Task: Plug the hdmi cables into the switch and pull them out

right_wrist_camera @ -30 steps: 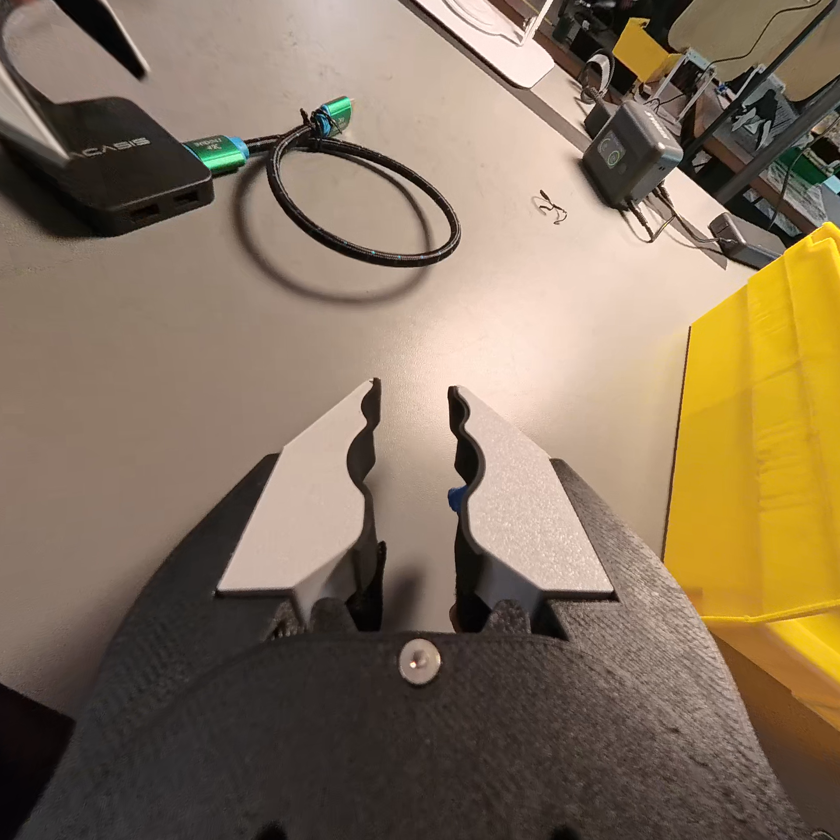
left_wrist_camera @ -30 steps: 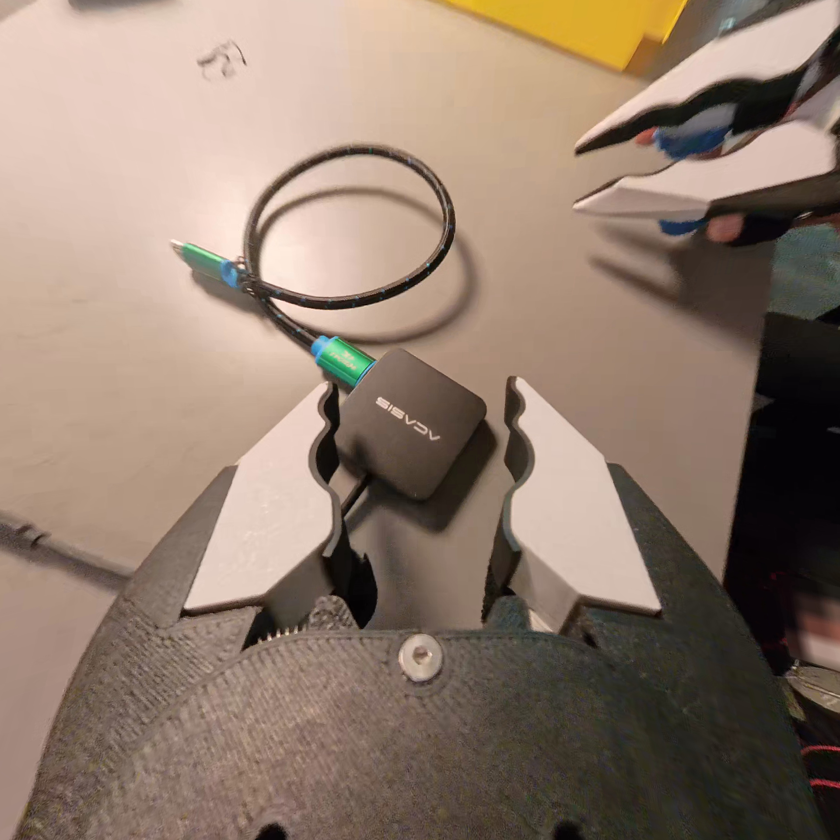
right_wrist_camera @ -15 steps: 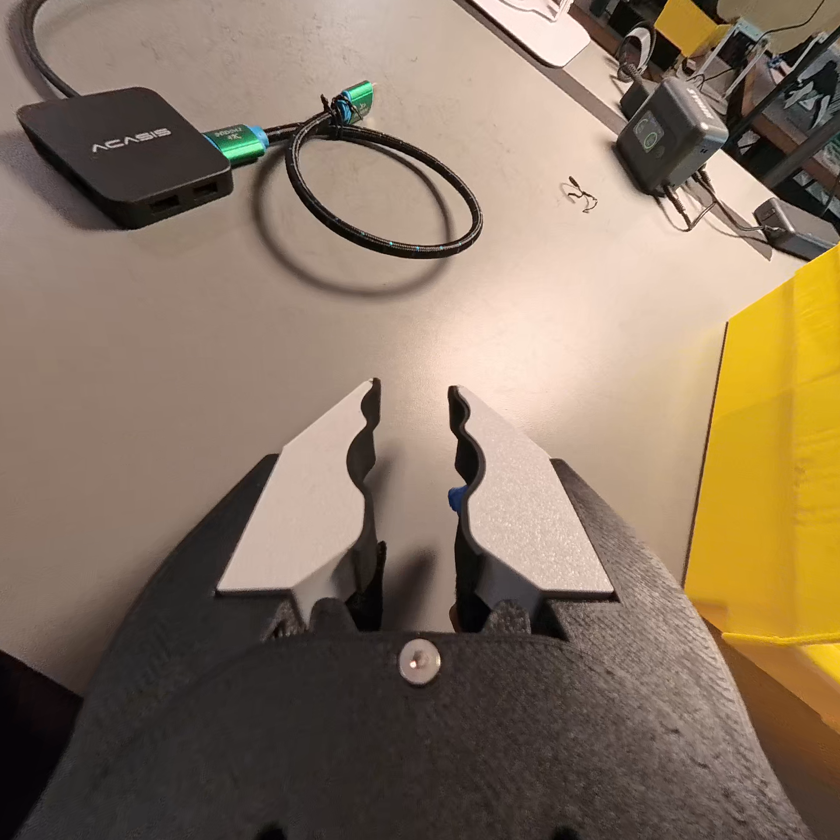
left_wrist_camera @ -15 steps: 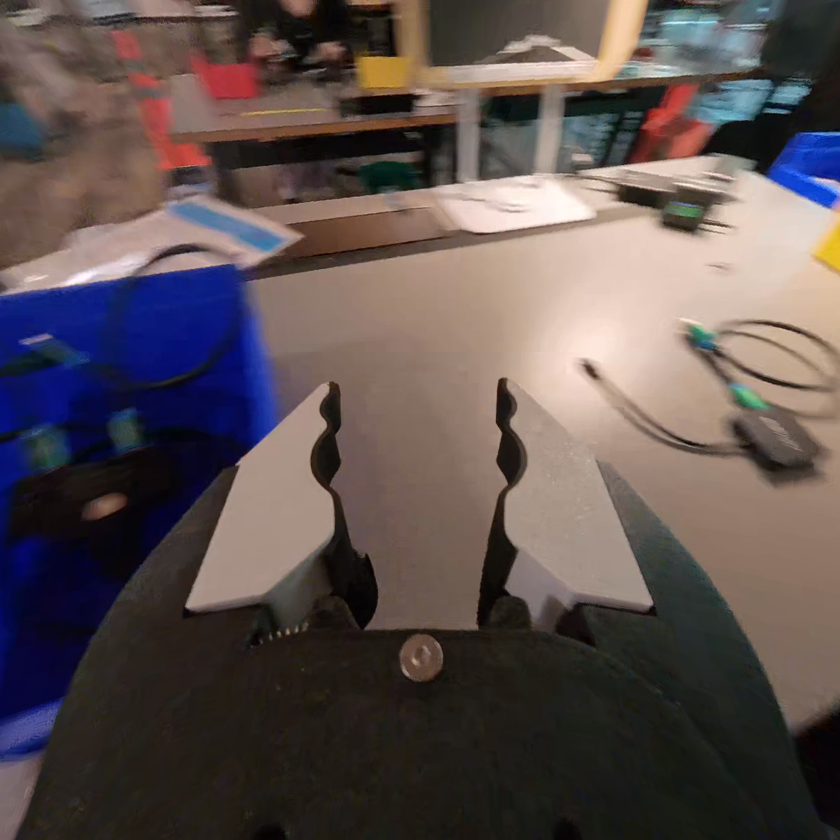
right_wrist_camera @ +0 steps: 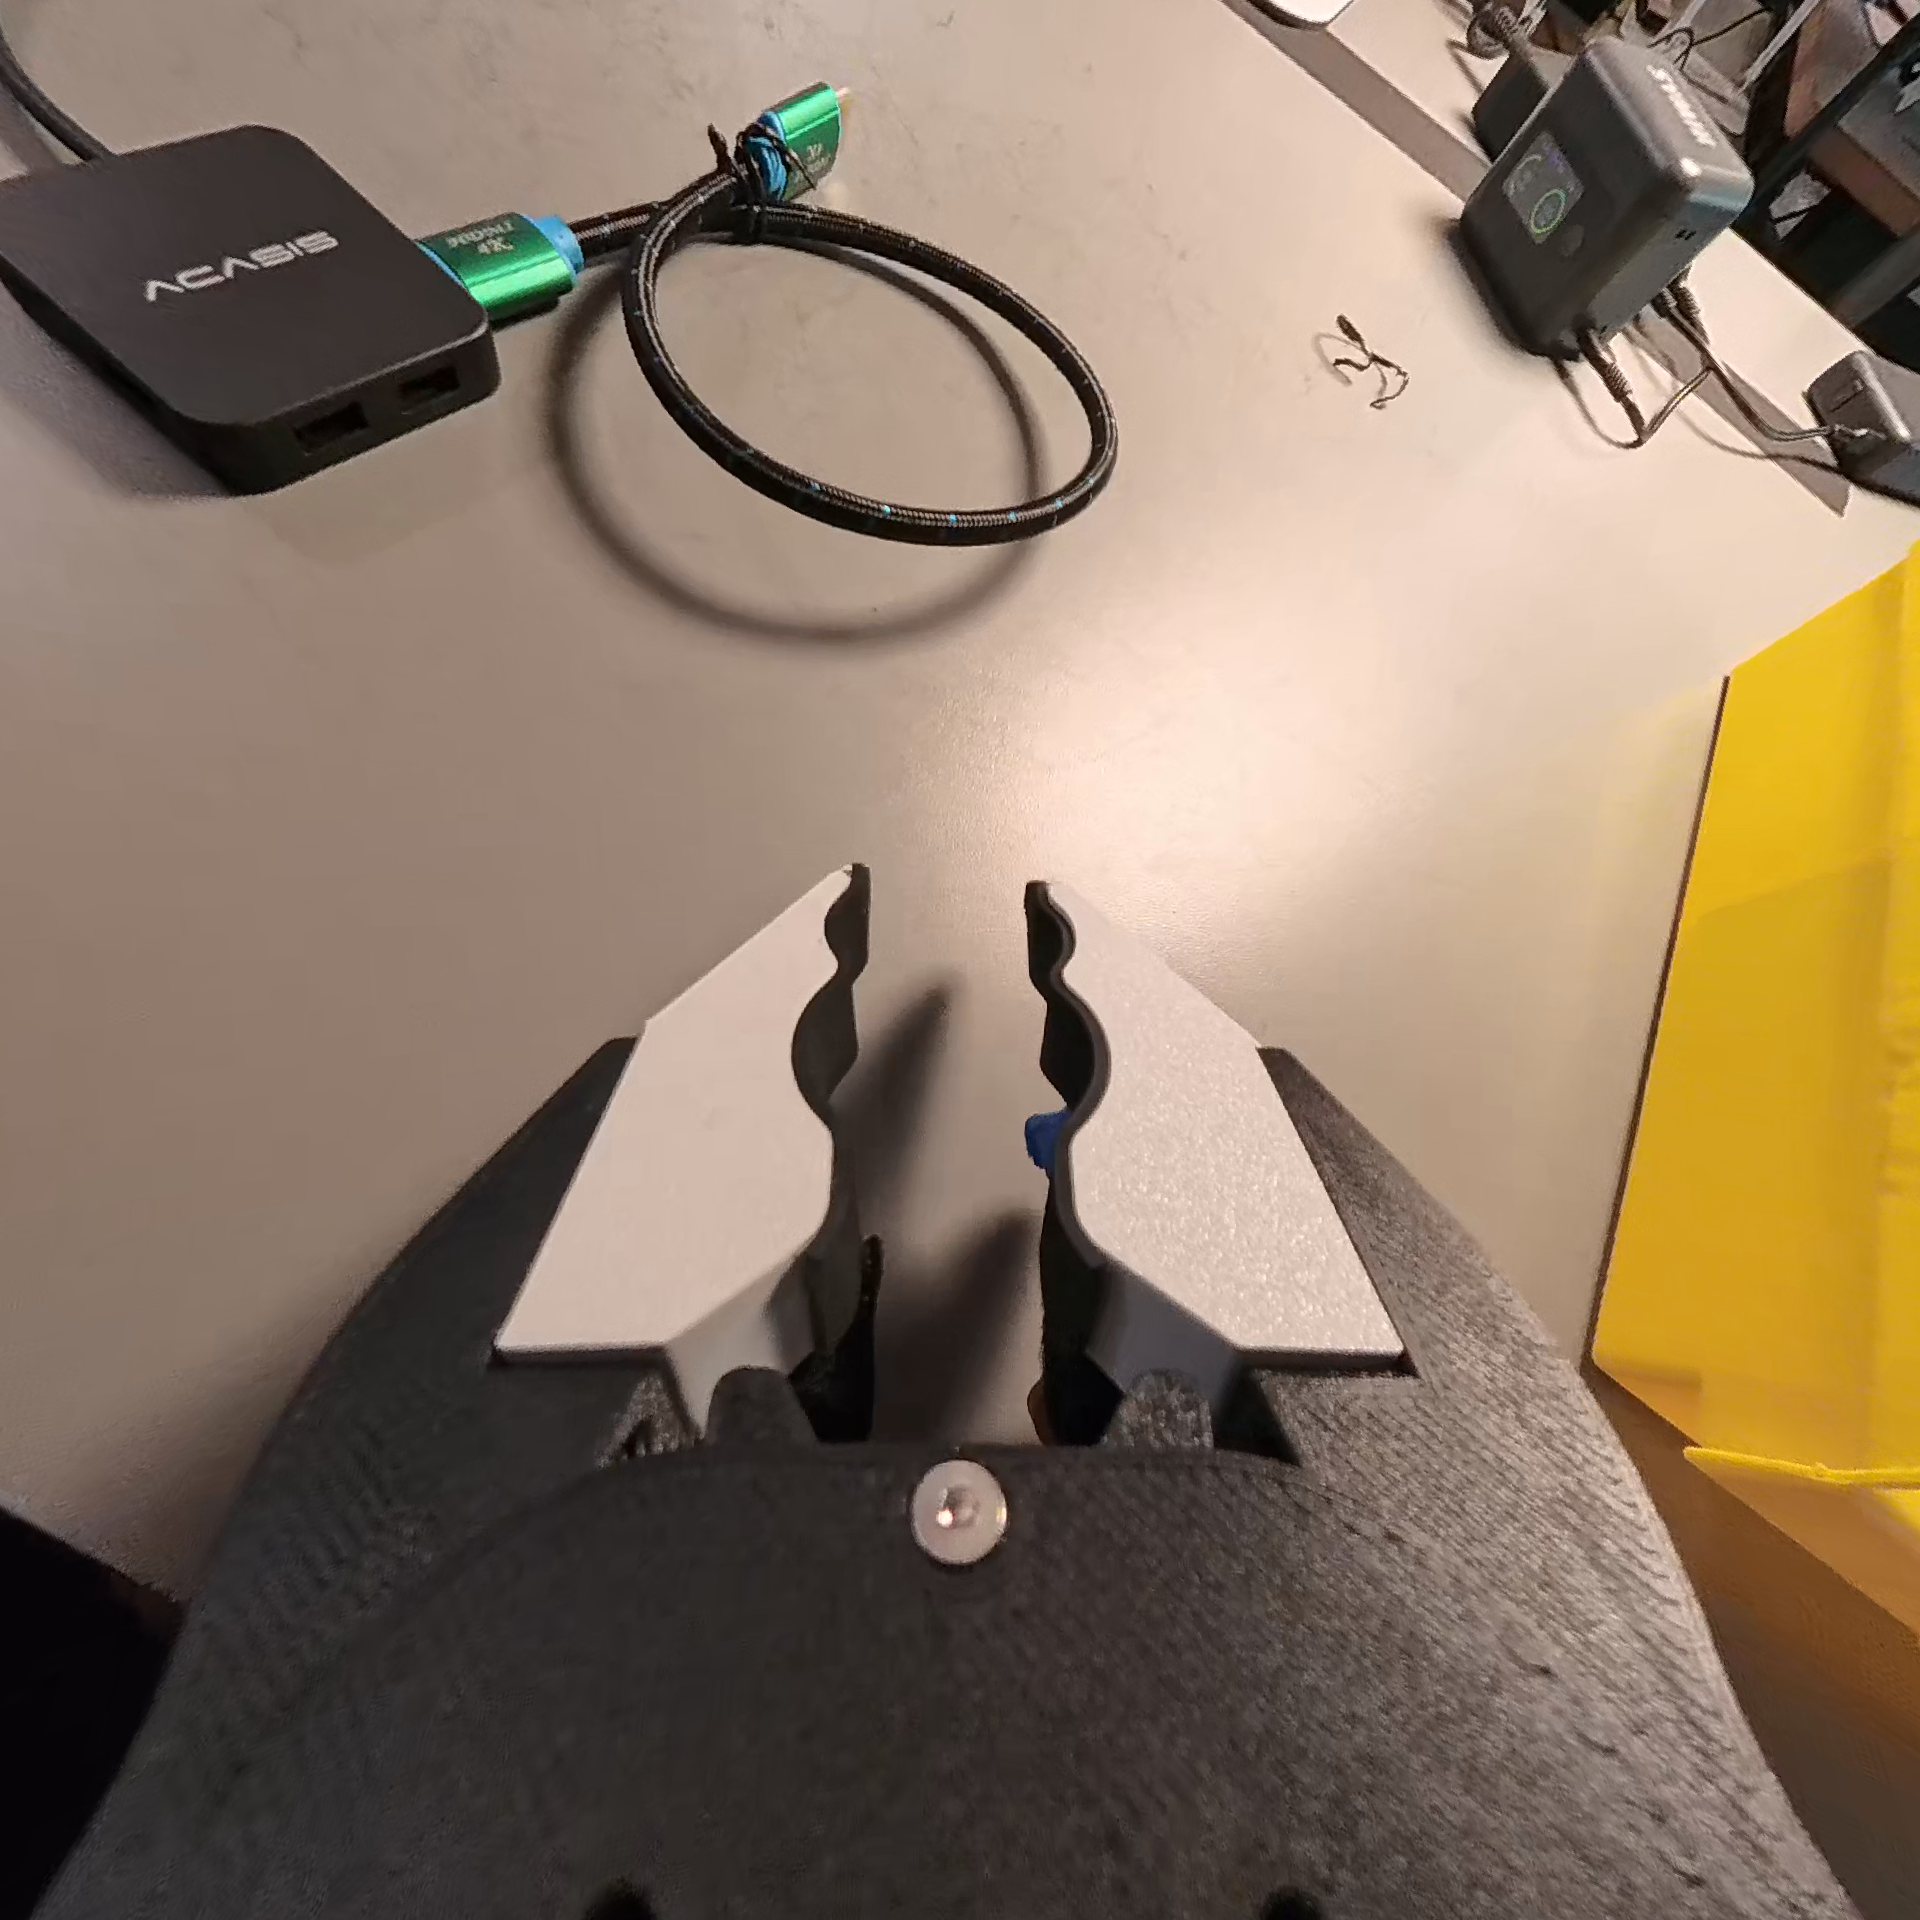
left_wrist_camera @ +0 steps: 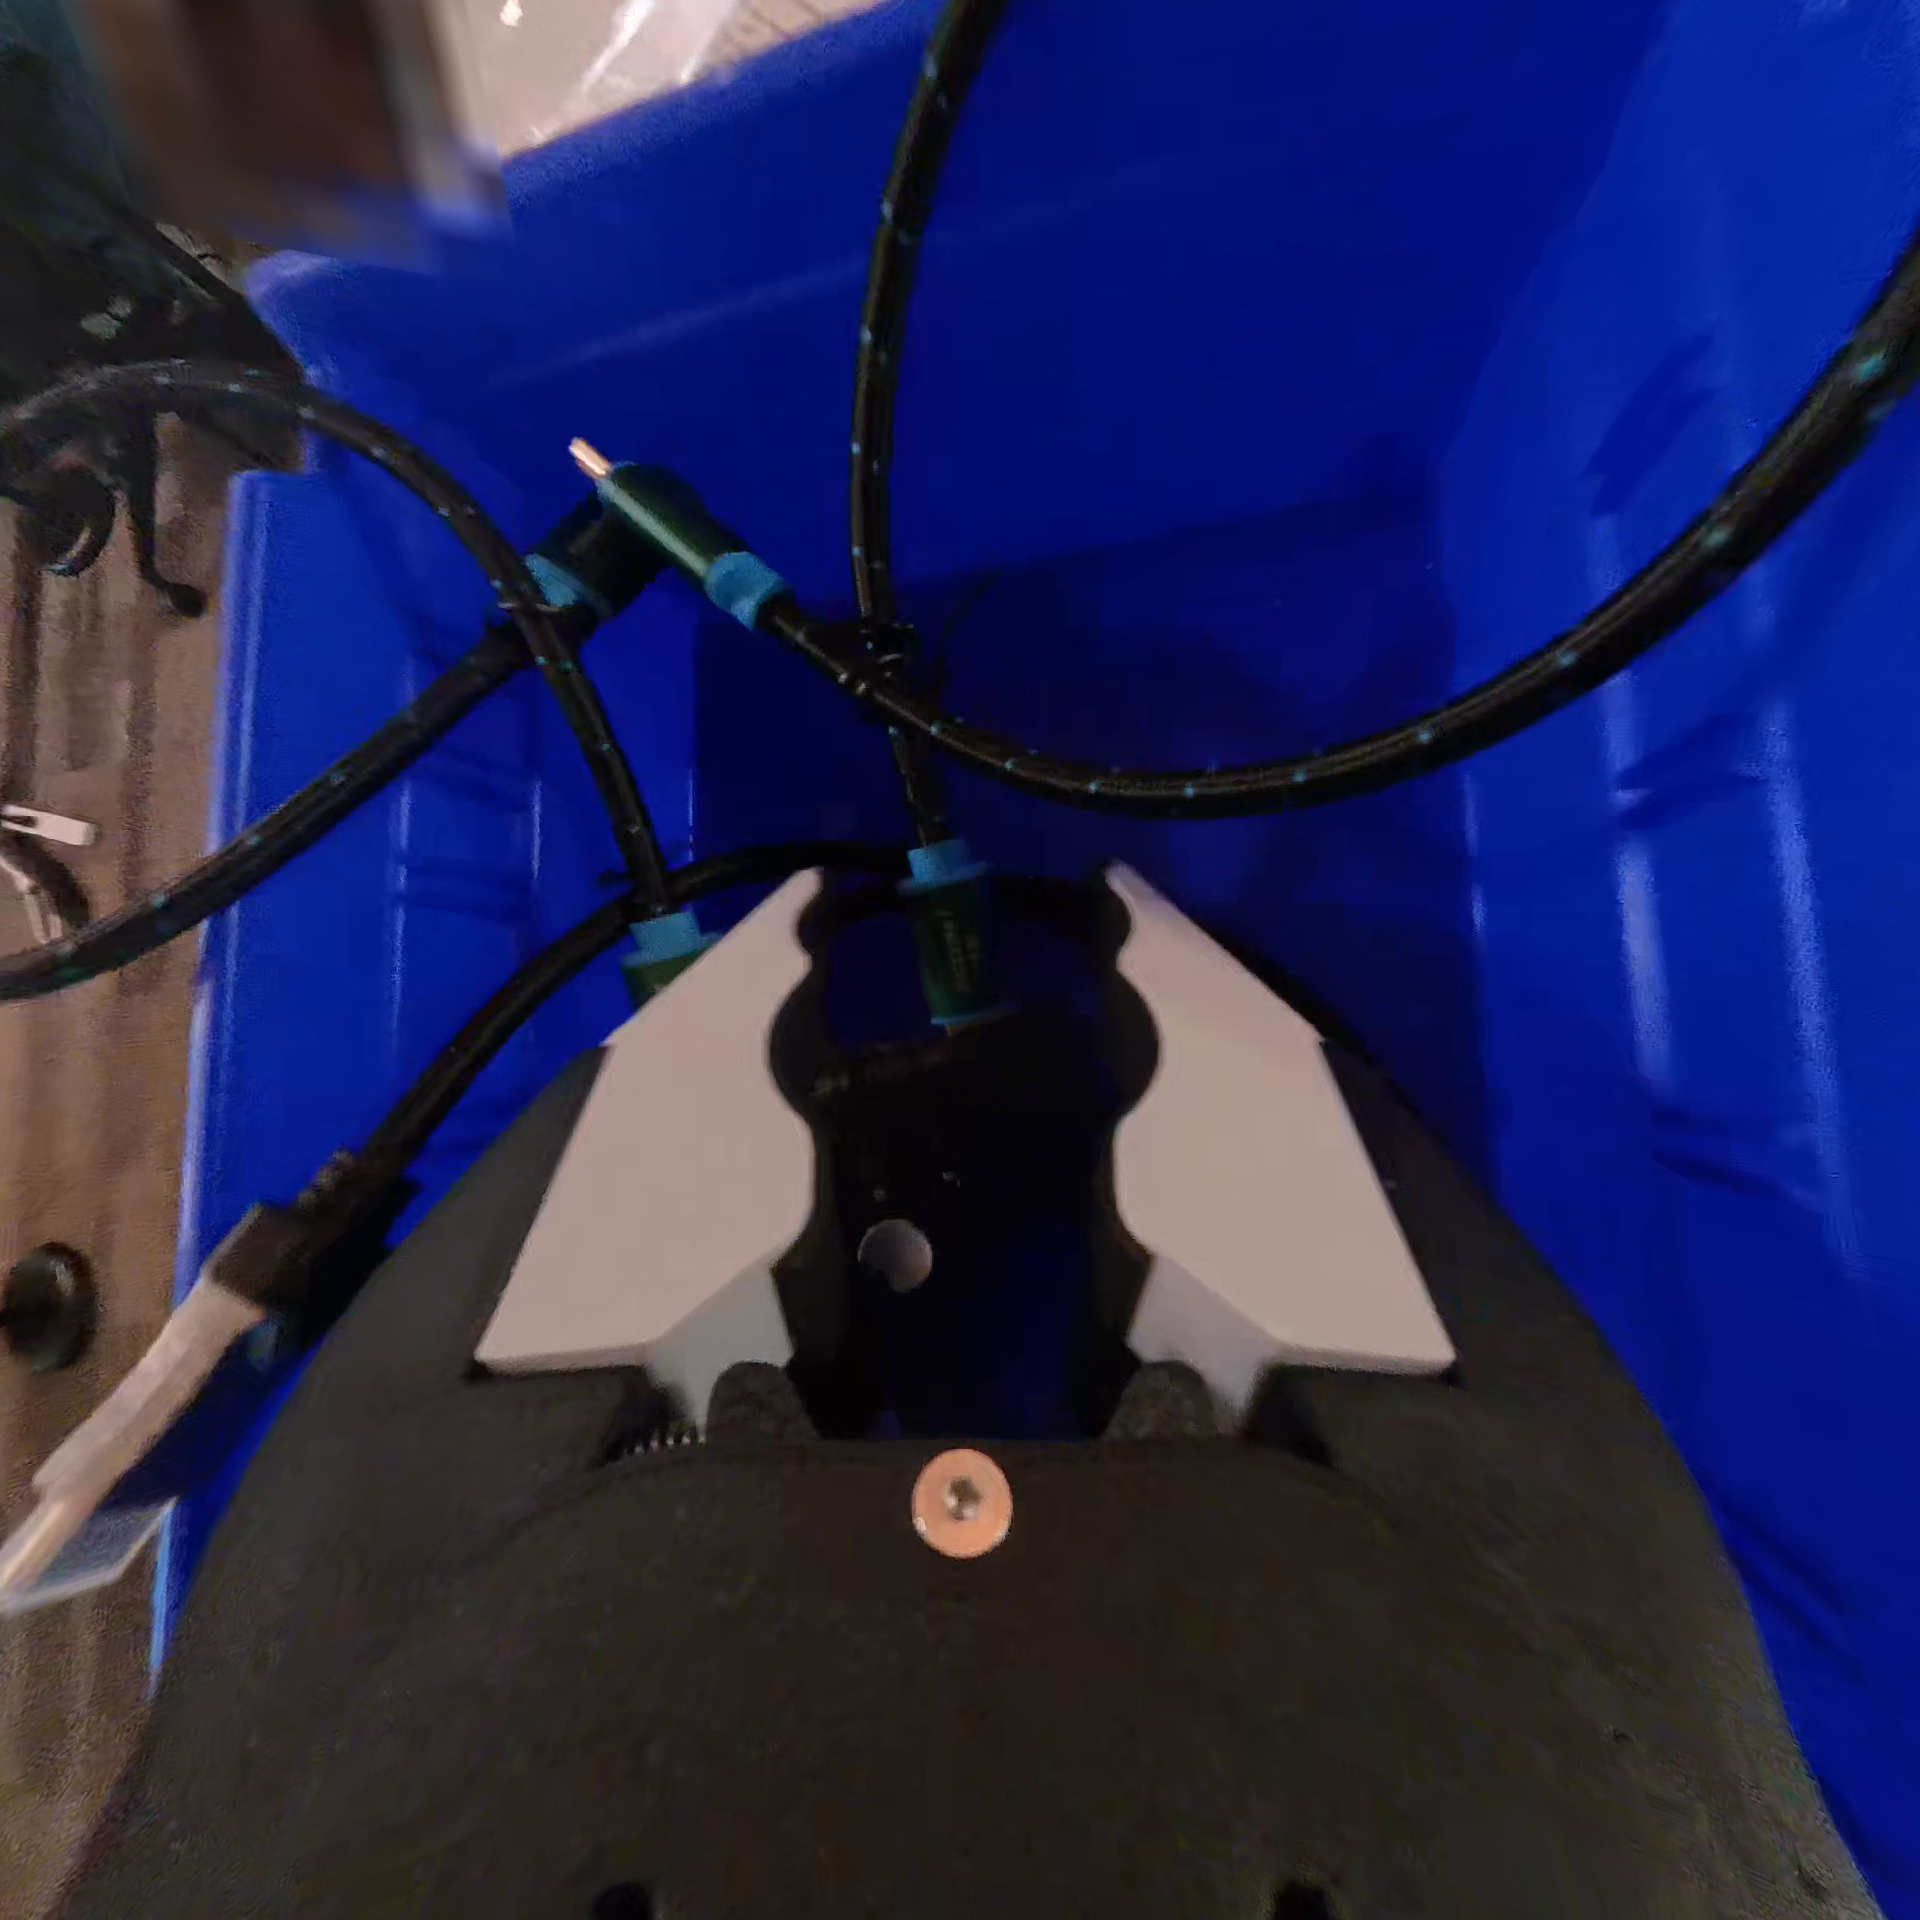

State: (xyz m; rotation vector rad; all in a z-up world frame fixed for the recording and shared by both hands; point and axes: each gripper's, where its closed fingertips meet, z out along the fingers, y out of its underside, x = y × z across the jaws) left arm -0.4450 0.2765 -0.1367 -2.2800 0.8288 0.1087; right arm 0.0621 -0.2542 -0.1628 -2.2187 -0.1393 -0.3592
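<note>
While the left gripper (left_wrist_camera: 964,914) is down inside a blue bin (left_wrist_camera: 1299,364), jaws spread wide around a green HDMI plug (left_wrist_camera: 951,951) without pinching it, more braided cables (left_wrist_camera: 1195,774) tangle around. Over on the bench (right_wrist_camera: 520,727), the right gripper (right_wrist_camera: 945,894) hovers parted and empty. The black switch (right_wrist_camera: 229,301) sits far left with one looped HDMI cable (right_wrist_camera: 883,499) plugged in, yellow bin (right_wrist_camera: 1787,987) at right.

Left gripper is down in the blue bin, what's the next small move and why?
Probably ease the left gripper forward and close on the green plug: its fingers are open, the plug sits between the tips, ungripped, inside the blue bin.
</note>
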